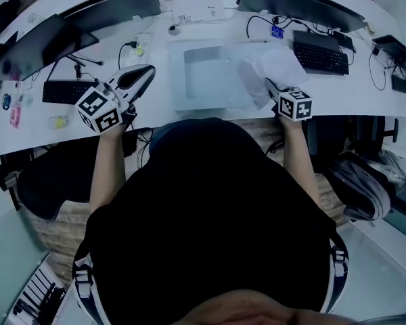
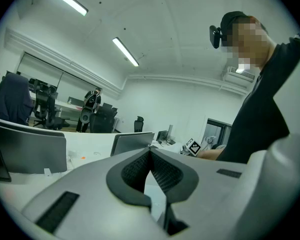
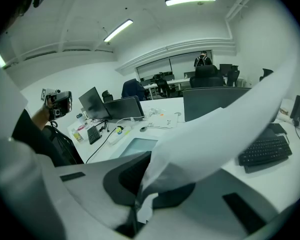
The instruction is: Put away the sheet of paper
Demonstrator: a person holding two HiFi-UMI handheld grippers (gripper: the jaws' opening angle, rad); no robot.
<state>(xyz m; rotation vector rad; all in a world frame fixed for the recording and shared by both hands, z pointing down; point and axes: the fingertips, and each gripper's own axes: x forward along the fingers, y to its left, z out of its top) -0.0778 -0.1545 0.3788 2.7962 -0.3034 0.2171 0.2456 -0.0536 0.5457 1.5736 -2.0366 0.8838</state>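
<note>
White curved office desk (image 1: 216,117). The right gripper (image 3: 140,191) is clamped on one corner of the sheet of paper (image 3: 225,129), which is held up off the desk over the right edge of the flat grey tray (image 1: 179,93), near a keyboard (image 1: 320,56); I can't tell what is in the tray. The left gripper (image 2: 150,153) has its jaws together with nothing between them, off the tray's left side.

Office (desks (image 1: 355,92), monitors (image 1: 115,5), keyboards (image 1: 320,56))
</note>
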